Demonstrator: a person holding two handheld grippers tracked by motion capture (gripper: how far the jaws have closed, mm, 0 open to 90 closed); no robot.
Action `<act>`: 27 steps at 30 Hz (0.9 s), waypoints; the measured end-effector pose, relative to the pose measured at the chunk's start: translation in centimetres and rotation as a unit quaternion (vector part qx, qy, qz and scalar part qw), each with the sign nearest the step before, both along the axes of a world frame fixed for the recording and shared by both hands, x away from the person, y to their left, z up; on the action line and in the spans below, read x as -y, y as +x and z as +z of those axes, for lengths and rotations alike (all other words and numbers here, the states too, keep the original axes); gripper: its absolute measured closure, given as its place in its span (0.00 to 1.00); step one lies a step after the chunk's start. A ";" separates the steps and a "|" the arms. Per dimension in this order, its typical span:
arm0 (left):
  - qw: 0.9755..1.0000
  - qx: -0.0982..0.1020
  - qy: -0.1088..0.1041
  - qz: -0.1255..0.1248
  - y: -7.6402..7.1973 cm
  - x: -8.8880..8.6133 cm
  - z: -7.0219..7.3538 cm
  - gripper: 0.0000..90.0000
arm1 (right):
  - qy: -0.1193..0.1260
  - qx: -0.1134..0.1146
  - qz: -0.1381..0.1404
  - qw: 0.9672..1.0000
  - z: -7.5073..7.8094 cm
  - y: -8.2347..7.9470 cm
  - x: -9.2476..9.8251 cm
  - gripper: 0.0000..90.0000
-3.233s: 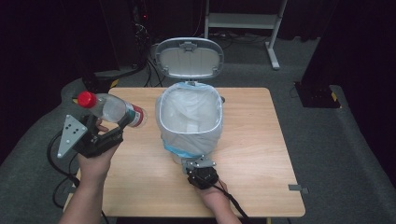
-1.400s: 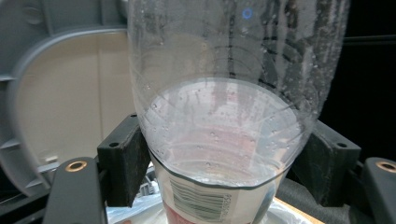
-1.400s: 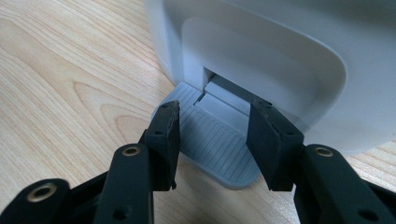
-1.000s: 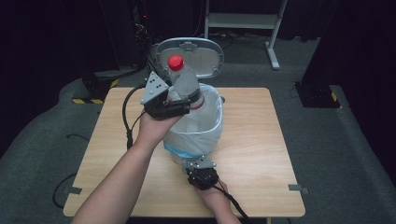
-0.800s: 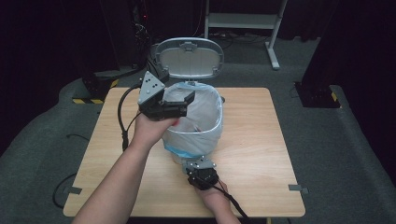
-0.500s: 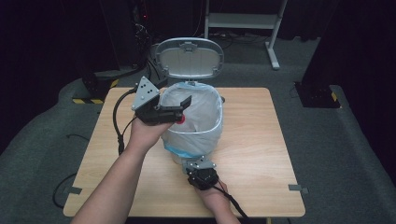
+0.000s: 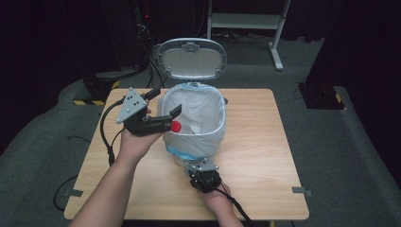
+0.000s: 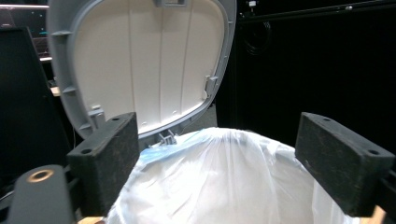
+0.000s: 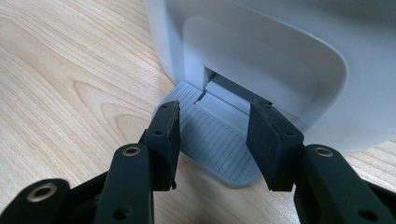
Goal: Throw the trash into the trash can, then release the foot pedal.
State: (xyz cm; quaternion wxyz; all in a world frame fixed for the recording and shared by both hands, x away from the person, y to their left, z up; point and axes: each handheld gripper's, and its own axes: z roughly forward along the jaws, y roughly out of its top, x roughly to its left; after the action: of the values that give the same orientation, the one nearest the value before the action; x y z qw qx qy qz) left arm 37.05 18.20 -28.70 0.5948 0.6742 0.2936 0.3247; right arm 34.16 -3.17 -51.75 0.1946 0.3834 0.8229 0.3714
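Fingers (image 9: pixel 261 135) of the right gripper (image 7: pixel 204 176) sit parted over the grey pedal (image 9: pixel 215 140) at the bin base, low on the desk (image 7: pixel 265 151), near edge; they look to rest on the pedal top with nothing pinched between, though contact isn't certain. Right hand (image 7: pixel 216 201) comes in from the bottom edge. Bin (image 7: pixel 196 124) stands mid-desk just beyond that gripper, lined with a white bag (image 8: pixel 219 182) with a blue edge. Lid (image 7: pixel 191 57) is tipped up and open behind it. Left gripper (image 7: pixel 161 106) hangs beside the bin's left rim, held in the left hand (image 7: pixel 135 142), fingers (image 8: pixel 105 163) spread wide and released, empty, pointing across the bag opening toward the lid. Red cap (image 7: pixel 176 126) of a bottle shows inside the bag, just beside the left gripper's near finger; bottle body is hard to make out against the liner. Far side: dark floor, cables, white shelf frame (image 7: pixel 246 21).
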 end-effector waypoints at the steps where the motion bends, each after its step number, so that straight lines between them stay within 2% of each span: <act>1: 1.000 -0.001 0.005 0.005 -0.1 -0.3 -0.1 0.16 | 0.000 0.000 0.000 1.000 0.0 0.0 0.0 0.60; 7: 1.000 -0.010 0.004 0.018 -0.7 -2.0 -1.0 0.17 | -0.001 0.001 0.001 1.000 0.0 0.0 0.0 0.60; 19: 0.999 -0.033 0.008 0.041 -1.8 -5.2 -3.9 0.17 | 0.001 -0.001 -0.001 1.000 0.0 0.0 0.0 0.60; 27: 0.996 -0.065 0.021 0.054 -2.3 -7.0 -7.4 0.17 | 0.002 -0.001 -0.001 1.000 0.0 0.0 0.0 0.60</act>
State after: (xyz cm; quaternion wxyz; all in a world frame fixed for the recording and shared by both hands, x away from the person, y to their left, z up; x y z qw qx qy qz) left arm 34.77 25.19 -36.12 0.5421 0.6892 0.3610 0.3176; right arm 34.16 -3.17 -51.75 0.1936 0.3847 0.8222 0.3721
